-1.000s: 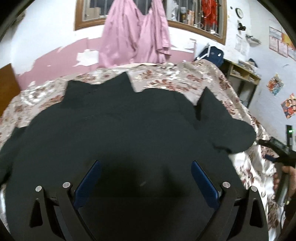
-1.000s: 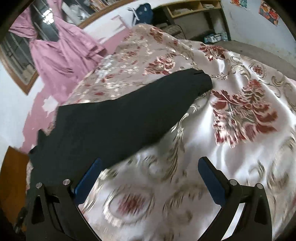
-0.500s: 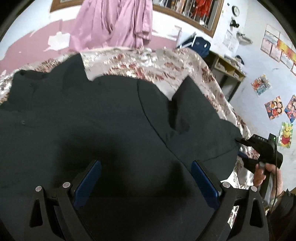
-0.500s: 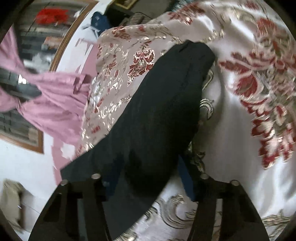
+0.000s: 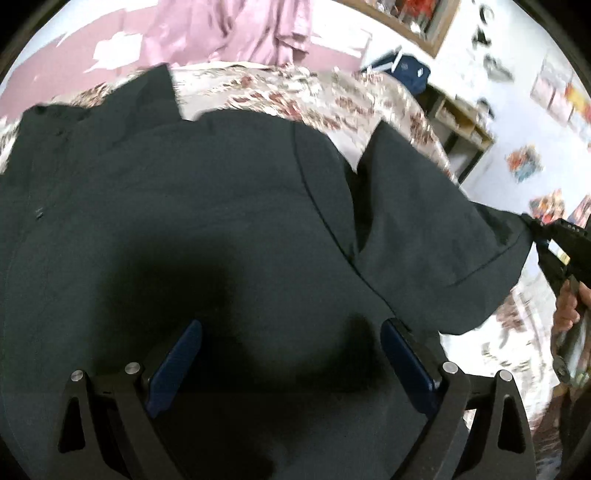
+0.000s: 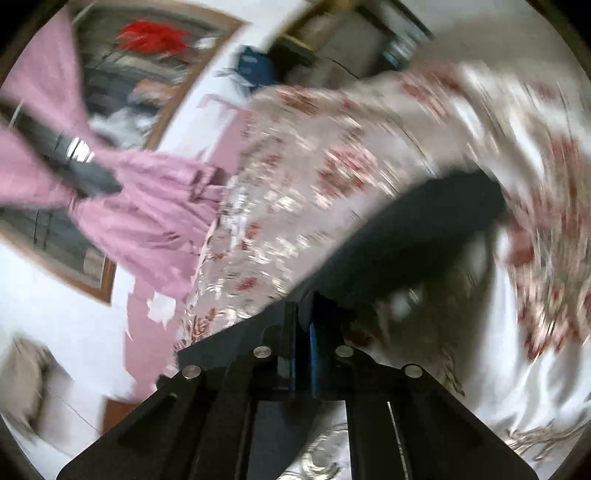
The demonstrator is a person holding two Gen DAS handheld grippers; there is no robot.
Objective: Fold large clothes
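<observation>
A large black shirt (image 5: pixel 258 221) lies spread on a bed with a floral bedspread (image 5: pixel 332 92). My left gripper (image 5: pixel 290 328) hovers open just over the shirt's body, with nothing between its blue pads. The shirt's right sleeve (image 5: pixel 424 229) stretches toward the right edge, where my right gripper (image 5: pixel 532 225) pinches its cuff end. In the blurred right wrist view the right gripper (image 6: pixel 304 314) is shut on the black sleeve (image 6: pixel 406 236), which rises off the bedspread (image 6: pixel 314 166).
Pink garments (image 5: pixel 229 33) hang at the window behind the bed. A blue bag (image 5: pixel 410 70) and a wooden shelf unit (image 5: pixel 458 122) stand past the bed's far right corner. A person's hand (image 5: pixel 569 299) holds the right gripper's handle.
The right gripper went from wide open beside the sleeve to shut on its end and swung with it. The left gripper came down closer over the shirt, staying open.
</observation>
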